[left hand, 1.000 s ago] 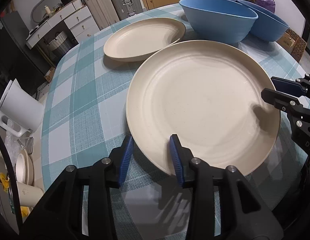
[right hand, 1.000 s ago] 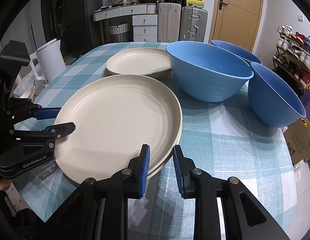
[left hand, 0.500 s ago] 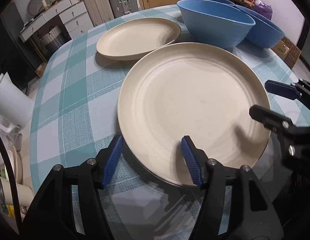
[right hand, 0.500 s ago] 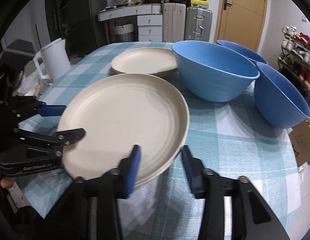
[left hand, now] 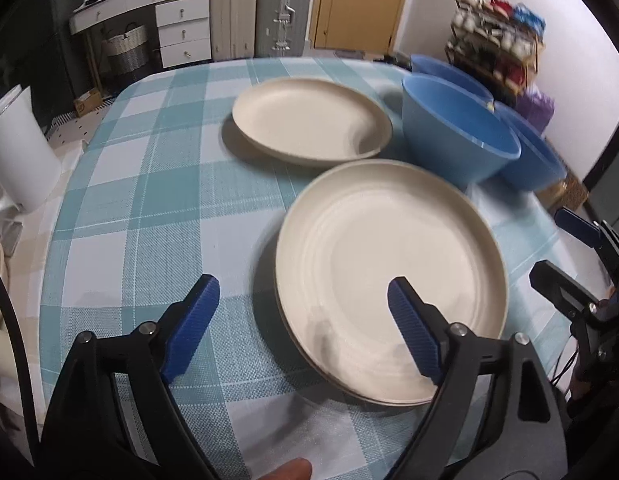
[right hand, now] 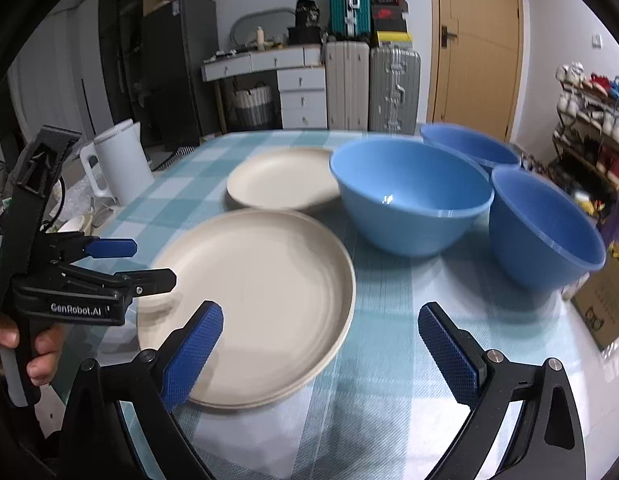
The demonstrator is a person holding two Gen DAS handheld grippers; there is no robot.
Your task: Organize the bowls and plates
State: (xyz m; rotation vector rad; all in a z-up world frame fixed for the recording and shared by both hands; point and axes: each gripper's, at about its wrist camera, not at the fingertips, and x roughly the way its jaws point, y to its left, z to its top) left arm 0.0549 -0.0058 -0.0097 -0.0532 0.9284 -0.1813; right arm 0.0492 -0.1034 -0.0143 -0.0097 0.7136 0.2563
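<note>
Surface (right hand: 389, 320): you've got the checked cloth spread ahead of both sets of jaws, and everything for this job sits on it.
Blue bowls: three of them, ahead and to the right of your right jaws. The nearest one (right hand: 541, 236) is closest to the right pad, the middle one (right hand: 409, 196) is straight ahead beyond the plates, and the far one (right hand: 469, 148) peeks out behind those two.
Near plate stack (right hand: 253, 300): lying flat just ahead of your right jaws, rim under the left pad; a second rim shows beneath the top plate, so it looks like two stacked.
Far plate (left hand: 309, 120): beyond the stack, dead ahead of your left jaws, well apart from them, beside the middle bowl.
Left gripper (left hand: 305, 328): jaws opening, released, nothing pressed between the pads; the stack's edge lies under the right pad.
Right gripper (right hand: 321, 356): jaws opening wide, released, only the stack's rim and cloth between them.
Key relation: my read is the far plate comes next, and your left hand looks better lined up on it, though neither is clearly nearer. It's round, so no long axis to line up on.
Hard to see: motion blur softens the rims; the far bowl is mostly hidden; how many plates are in the stack isn't certain.
</note>
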